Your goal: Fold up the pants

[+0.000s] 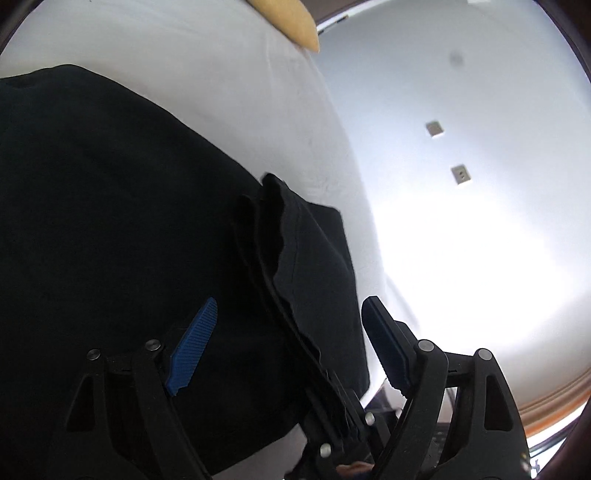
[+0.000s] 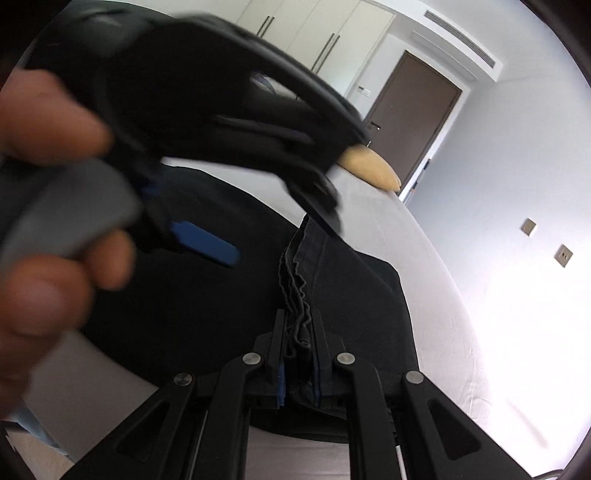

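Dark navy pants (image 1: 110, 221) lie on a white bed (image 1: 221, 92), with a bunched ridge of layered edges (image 1: 273, 236) raised along their right side. My left gripper (image 1: 291, 306) is open, its blue pads (image 1: 194, 345) on either side of that ridge, above the cloth. My right gripper (image 2: 299, 332) is shut on the bunched pants edge (image 2: 295, 295). The left gripper (image 2: 207, 243), held by a hand (image 2: 44, 206), is blurred and hovers over the pants (image 2: 207, 295) in the right wrist view.
A tan pillow (image 2: 373, 168) lies at the far end of the bed (image 2: 436, 295). A white wall with two sockets (image 2: 563, 254) runs along the right. A brown door (image 2: 413, 122) and white wardrobes (image 2: 317, 33) stand beyond.
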A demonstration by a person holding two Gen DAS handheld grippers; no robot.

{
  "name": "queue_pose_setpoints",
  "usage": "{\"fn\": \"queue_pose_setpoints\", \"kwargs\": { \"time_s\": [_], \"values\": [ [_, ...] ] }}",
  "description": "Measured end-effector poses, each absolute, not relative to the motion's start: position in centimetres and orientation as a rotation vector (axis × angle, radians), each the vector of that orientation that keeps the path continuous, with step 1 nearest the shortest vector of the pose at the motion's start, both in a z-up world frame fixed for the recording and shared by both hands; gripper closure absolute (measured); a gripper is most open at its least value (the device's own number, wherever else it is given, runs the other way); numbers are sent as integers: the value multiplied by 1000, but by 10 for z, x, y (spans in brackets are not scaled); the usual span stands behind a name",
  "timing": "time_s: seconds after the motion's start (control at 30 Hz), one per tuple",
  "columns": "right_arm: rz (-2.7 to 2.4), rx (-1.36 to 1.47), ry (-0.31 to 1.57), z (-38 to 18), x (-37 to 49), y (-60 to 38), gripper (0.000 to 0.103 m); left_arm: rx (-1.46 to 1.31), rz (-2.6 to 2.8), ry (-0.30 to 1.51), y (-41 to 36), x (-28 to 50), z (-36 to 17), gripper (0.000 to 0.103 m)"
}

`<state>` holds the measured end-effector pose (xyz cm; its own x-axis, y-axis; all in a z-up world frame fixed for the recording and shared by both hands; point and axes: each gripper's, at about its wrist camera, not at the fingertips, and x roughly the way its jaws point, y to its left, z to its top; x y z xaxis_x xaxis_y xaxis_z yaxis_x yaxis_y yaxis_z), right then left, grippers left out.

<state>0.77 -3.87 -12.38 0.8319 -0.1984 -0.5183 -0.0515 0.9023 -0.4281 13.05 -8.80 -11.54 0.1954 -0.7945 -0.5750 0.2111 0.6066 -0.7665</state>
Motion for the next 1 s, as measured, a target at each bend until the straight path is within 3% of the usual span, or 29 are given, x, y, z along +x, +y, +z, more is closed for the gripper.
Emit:
{"fn": "queue_pose_setpoints", "kwargs": {
  "time_s": [0.1, 0.17, 0.2, 0.23, 0.3, 0.67, 1.0],
  "values": [
    [-38, -465, 579, -121, 2, -22, 92, -624, -766, 1184, -86, 134, -120, 23],
    [-8, -474, 579, -121, -1, -12, 91, -617, -773, 1178, -78, 135, -120, 43],
    [9, -476, 582, -121, -3, -6, 91, -596, -763, 1188, -73, 135, -120, 69],
    [19, -481, 584, -122, -3, -2, 91, -585, -749, 1194, -70, 136, -120, 80],
    [36, -491, 587, -121, -4, 7, 91, -573, -740, 1191, -57, 139, -118, 90],
    [210, -549, 575, -105, 6, 83, 91, -419, -648, 1128, 22, 162, -89, 94],
    [298, -592, 611, -115, 29, 125, 91, -410, -572, 1135, 77, 189, -112, 94]
  ]
}}
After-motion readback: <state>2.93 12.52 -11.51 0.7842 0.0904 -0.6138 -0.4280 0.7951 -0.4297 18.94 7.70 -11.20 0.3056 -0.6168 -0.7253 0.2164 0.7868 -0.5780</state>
